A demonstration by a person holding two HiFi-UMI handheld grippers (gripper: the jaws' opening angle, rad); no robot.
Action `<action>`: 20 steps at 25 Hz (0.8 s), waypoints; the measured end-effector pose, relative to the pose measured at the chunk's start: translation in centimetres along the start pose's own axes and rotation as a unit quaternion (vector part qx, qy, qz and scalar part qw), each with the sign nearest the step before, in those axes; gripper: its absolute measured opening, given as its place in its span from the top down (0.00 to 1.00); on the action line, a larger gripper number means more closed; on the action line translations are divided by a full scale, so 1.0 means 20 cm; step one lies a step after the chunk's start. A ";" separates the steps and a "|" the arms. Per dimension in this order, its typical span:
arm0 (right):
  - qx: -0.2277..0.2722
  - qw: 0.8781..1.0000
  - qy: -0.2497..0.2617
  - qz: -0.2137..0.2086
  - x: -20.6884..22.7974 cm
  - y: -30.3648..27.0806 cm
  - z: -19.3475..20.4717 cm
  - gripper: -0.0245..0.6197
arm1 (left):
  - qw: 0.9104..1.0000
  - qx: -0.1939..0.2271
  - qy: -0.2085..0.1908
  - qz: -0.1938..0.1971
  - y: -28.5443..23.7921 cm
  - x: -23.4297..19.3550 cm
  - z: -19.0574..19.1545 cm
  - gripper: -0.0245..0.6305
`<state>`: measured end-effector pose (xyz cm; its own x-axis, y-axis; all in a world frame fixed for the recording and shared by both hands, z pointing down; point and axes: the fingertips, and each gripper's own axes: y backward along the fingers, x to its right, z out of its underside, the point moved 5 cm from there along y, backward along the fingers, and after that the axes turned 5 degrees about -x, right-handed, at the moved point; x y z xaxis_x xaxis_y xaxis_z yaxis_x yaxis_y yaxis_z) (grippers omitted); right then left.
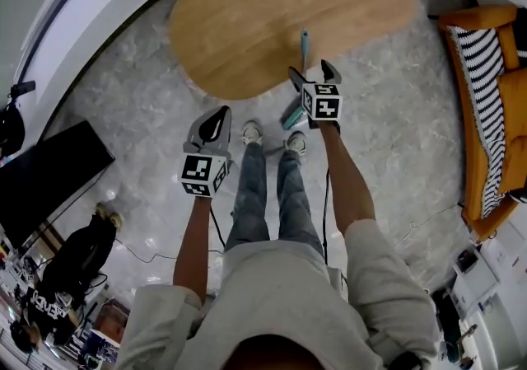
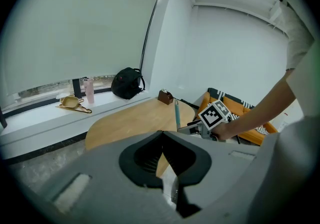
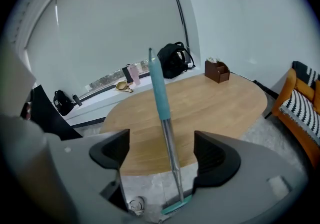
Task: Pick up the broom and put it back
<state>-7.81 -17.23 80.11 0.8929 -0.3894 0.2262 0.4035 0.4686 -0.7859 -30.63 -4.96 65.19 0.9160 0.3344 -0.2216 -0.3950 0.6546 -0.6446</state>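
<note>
The broom [image 3: 168,135] leans upright against the edge of the oval wooden table [image 3: 220,101]. It has a teal grip on top, a bare metal shaft and a teal head on the floor. My right gripper [image 3: 162,149] is open, and the shaft stands between its jaws without touching either pad. In the head view the right gripper [image 1: 313,73] sits at the broom [image 1: 302,49] by the table [image 1: 247,22]. My left gripper [image 1: 216,117] hangs lower and to the left, away from the broom, shut and empty. The left gripper [image 2: 161,134] shows its tips together in its own view.
An orange sofa [image 1: 486,105] with a striped cushion stands to the right. A black backpack [image 3: 174,61] and small items lie on the window ledge, and a brown box [image 3: 216,71] is on the table. A dark screen [image 1: 45,175] and a black bag [image 1: 78,257] are at the left. The person's shoes [image 1: 252,133] are close to the broom head.
</note>
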 end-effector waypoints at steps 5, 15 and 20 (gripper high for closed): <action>-0.030 0.999 0.004 0.014 0.05 -0.12 0.03 0.51 | 1.000 -0.007 0.003 -0.001 0.00 -0.02 0.02 0.97; -0.035 0.998 0.019 0.042 0.06 -0.21 -0.02 0.81 | 1.000 -0.022 0.012 0.005 0.02 -0.05 0.10 0.97; -0.028 0.998 0.026 0.044 0.06 -0.20 0.00 0.82 | 1.000 -0.028 0.009 0.005 0.01 -0.05 0.11 0.97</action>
<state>-8.36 -19.42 83.49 0.9122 -0.3903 0.1249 0.3101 0.4582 -0.8330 -31.87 -3.65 66.95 0.9131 0.3280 -0.2423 -0.4007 0.6114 -0.6824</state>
